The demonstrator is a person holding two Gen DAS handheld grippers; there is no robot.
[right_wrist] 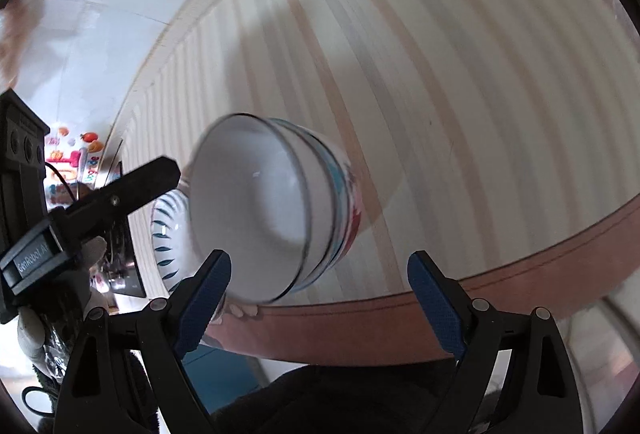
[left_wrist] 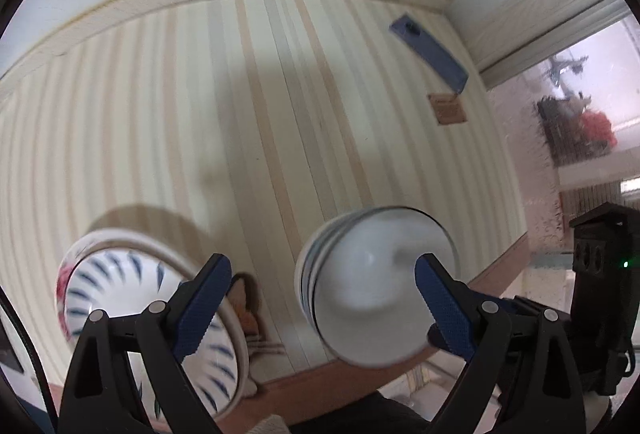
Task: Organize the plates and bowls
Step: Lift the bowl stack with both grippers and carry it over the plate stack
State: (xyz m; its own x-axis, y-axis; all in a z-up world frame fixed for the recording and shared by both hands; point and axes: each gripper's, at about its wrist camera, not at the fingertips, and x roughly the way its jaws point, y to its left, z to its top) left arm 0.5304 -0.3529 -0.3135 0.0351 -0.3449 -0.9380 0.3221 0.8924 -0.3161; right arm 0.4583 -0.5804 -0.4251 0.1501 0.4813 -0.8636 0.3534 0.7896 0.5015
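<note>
A stack of white bowls (left_wrist: 376, 286) with blue rim lines rests on the striped table (left_wrist: 240, 113). It also fills the middle of the right wrist view, where the bowl stack (right_wrist: 260, 209) shows red and teal marks on its side. My left gripper (left_wrist: 322, 266) is open, its right fingertip (left_wrist: 430, 274) over the top bowl's inside. A bowl with blue leaf strokes (left_wrist: 120, 294) sits to the left, nested in a red-flowered dish. The right gripper (right_wrist: 318, 262) is open just in front of the stack, with the leaf-stroke bowl (right_wrist: 168, 230) behind it.
A blue flat case (left_wrist: 430, 49) and a brown card (left_wrist: 448, 108) lie at the table's far right. The table's brown front edge (right_wrist: 480, 286) runs close below both grippers. The other gripper's black body (left_wrist: 600, 274) is on the right, and the left gripper's finger (right_wrist: 148, 177) reaches in beside the stack.
</note>
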